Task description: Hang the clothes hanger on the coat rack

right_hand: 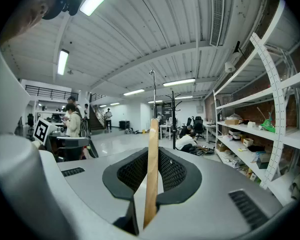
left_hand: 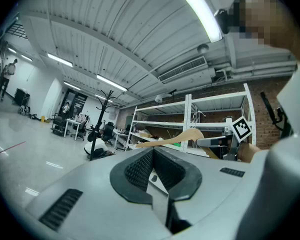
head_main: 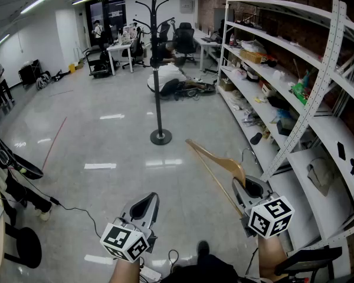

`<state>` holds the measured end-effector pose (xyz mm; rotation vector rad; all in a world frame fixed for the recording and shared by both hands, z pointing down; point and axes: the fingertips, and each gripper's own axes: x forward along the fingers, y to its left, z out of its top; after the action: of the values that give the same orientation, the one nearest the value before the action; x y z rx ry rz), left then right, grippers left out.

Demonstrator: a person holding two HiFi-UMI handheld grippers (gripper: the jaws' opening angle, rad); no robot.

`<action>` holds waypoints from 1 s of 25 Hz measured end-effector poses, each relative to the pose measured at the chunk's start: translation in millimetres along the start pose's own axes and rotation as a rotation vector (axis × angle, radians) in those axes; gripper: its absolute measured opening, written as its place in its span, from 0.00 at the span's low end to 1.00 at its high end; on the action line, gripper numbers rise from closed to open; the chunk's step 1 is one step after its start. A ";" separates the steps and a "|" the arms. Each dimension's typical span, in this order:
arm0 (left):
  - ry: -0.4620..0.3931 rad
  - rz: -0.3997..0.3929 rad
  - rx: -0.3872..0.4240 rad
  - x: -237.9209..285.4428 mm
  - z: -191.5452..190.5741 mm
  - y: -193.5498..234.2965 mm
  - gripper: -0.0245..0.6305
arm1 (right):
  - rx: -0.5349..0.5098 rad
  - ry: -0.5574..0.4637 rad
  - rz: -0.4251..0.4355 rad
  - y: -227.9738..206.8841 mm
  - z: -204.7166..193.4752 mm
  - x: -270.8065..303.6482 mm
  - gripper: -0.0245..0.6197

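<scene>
Head view: at the lower right, the right gripper pinches the clothes hanger, which reaches up and left from the jaws. It is pale wood with a slim crossbar. The black coat rack stands well ahead on the floor. The left gripper is low, left of the hanger.

Left gripper view: jaws slightly apart, nothing between; the hanger shows off to the right.

Right gripper view: the jaws press on the hanger's wood — an upright, edge-on strip.

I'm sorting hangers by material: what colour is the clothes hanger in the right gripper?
The clothes hanger is pale tan, natural wood; it shows best in the head view.
</scene>
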<state>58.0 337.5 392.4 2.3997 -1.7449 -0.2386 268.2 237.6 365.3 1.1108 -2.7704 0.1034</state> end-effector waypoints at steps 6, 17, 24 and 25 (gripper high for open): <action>0.006 0.032 0.003 33.3 3.2 27.5 0.04 | 0.008 -0.018 0.025 -20.4 3.6 39.9 0.13; 0.012 0.057 0.046 162.6 29.4 69.7 0.04 | 0.021 -0.062 0.089 -109.1 34.0 143.1 0.13; 0.008 0.087 0.046 231.1 34.2 91.9 0.04 | 0.019 -0.076 0.140 -158.8 47.7 195.7 0.13; 0.013 0.091 0.045 236.8 34.5 94.9 0.04 | 0.024 -0.076 0.146 -163.0 48.7 202.7 0.13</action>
<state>34.5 81.9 372.6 2.3389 -1.8680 -0.1729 230.7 -24.1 352.6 0.9355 -2.9232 0.1136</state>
